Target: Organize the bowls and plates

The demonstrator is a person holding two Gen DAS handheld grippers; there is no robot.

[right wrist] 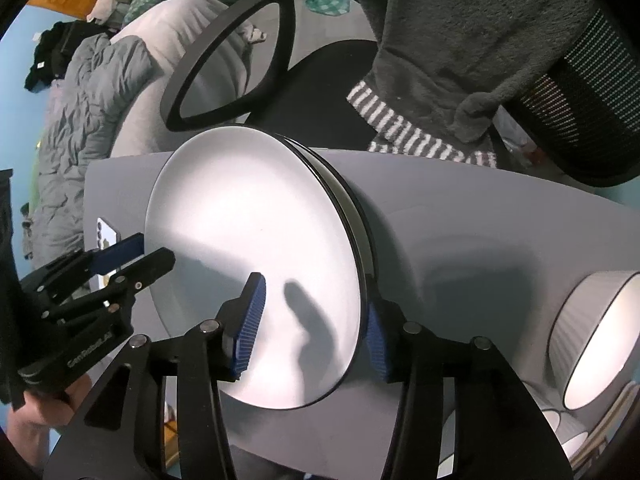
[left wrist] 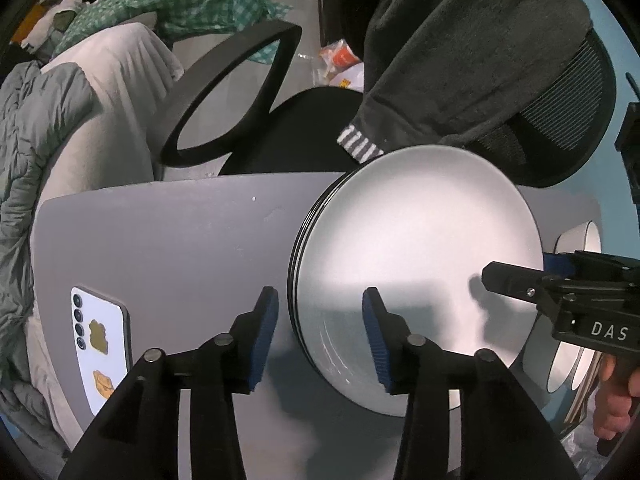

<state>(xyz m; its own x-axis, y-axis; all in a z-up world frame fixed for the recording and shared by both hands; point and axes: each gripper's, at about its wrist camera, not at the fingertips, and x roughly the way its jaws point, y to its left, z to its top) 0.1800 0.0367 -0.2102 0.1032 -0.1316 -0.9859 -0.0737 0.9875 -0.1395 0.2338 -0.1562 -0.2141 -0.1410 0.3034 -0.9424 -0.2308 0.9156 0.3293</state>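
- A stack of plates [left wrist: 420,248] lies flat on the grey desk [left wrist: 180,248], its white top plate bare, dark rims showing down the side.
- The left gripper [left wrist: 320,336] straddles the stack's left edge: one blue pad over the desk, the other over the top plate. Its jaws stand apart, released, pressing on nothing.
- The right gripper [right wrist: 312,328] straddles the opposite edge, one pad above the plate, the other just outside the rim. It is likewise released, no pad pressing the plates.
- A hand [left wrist: 616,400] grips the right gripper's handle.
- Bowls [right wrist: 596,336], white with dark rims, sit on the desk right of the stack, apart from it.
- A phone [left wrist: 102,344] lies face down near the desk's left edge.
- A chair [left wrist: 280,128] with a grey garment [left wrist: 460,40] draped over it stands behind the desk.
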